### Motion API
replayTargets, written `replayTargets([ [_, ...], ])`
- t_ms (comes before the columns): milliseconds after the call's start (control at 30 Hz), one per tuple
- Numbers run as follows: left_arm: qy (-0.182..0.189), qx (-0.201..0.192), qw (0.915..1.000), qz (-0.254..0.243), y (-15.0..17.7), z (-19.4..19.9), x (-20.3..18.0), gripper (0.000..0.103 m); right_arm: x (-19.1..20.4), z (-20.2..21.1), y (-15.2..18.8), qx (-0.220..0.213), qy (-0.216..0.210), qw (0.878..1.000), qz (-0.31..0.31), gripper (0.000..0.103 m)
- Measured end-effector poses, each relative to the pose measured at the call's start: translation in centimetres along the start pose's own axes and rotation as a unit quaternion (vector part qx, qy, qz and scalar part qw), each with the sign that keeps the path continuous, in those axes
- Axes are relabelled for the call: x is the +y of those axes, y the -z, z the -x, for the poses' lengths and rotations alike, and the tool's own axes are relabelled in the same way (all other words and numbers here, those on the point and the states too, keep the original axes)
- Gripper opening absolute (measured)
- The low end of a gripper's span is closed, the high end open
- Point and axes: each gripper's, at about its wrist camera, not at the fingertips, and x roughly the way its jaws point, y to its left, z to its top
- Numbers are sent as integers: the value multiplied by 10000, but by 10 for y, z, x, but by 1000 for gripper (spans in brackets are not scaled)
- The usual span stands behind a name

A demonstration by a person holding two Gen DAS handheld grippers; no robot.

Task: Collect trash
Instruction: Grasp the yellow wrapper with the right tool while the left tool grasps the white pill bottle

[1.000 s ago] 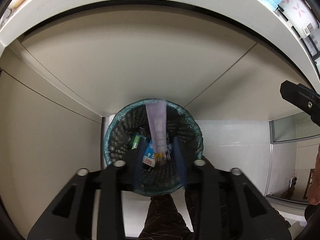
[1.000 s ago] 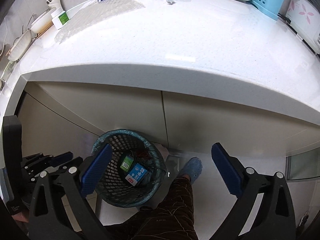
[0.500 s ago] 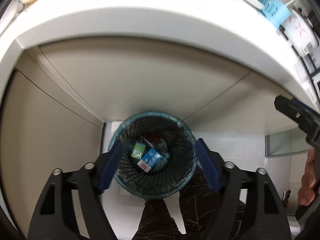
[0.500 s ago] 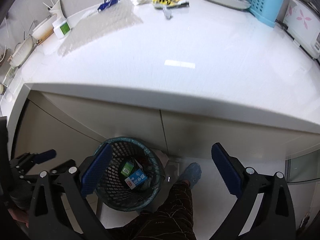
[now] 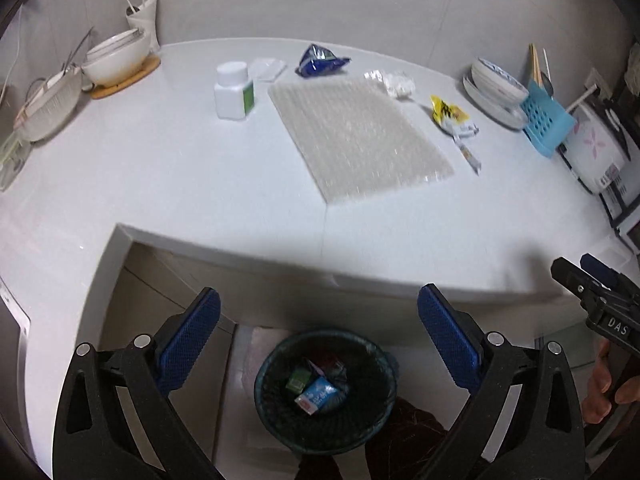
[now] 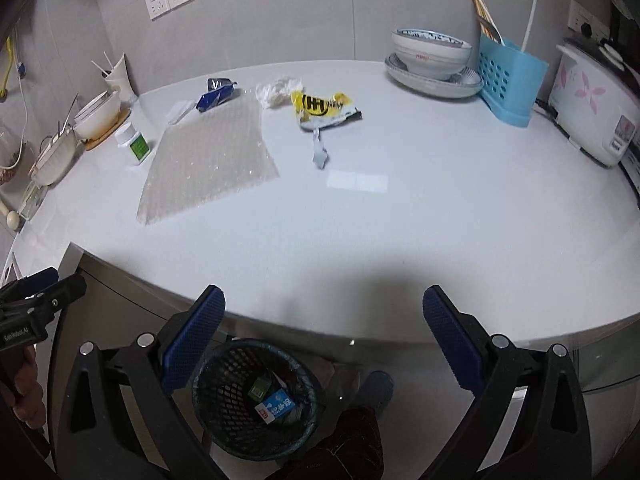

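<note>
Both grippers hang empty with their blue pads spread wide, the left gripper (image 5: 318, 324) and the right gripper (image 6: 324, 322) poised at the near edge of the white counter (image 6: 440, 208), above the mesh bin (image 6: 256, 400) on the floor below. I read this as the pause between drops: a blue-and-white carton (image 6: 276, 404) and a green packet (image 6: 258, 388) already lie in the bin, while more rubbish waits on the counter. Near its middle lies a sheet of bubble wrap (image 5: 360, 136); at the sheet's far edge sit a blue wrapper (image 5: 320, 60) and a crumpled white tissue (image 5: 396, 84); to the right of the sheet, a yellow wrapper (image 6: 320, 106) with a torn grey strip (image 6: 320, 148) just in front of it. A white bottle with a green label (image 5: 234, 92) stands left of the sheet; I cannot tell whether it counts as trash. My next move, as I judge it, calls for reaching forward over the counter and closing one gripper on a single piece, the yellow wrapper being handiest for the right. Thin plastic lying flat may slip between the pads.
</note>
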Motion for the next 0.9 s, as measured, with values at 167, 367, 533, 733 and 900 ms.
replayTargets([
  [167,-210,-146,9996,156,-40,-2,10,97,-3,2,-35,-133,-56,9999,90,95],
  [367,-415,-271,9983,316,-77,-10,24,97,-3,-14,-76,-96,-113,9995,274,95],
  [533,-562,-260,9972,427,-102,-29,32,96,-5,-36,-104,-5,-203,9992,333,95],
  [733,-713,-198,9953,631,-124,-54,42,96,-6,-62,-135,106,-285,9986,434,95],
  [900,-844,-129,9932,785,-137,-76,51,96,-5,-93,-160,309,-327,9979,465,95],
])
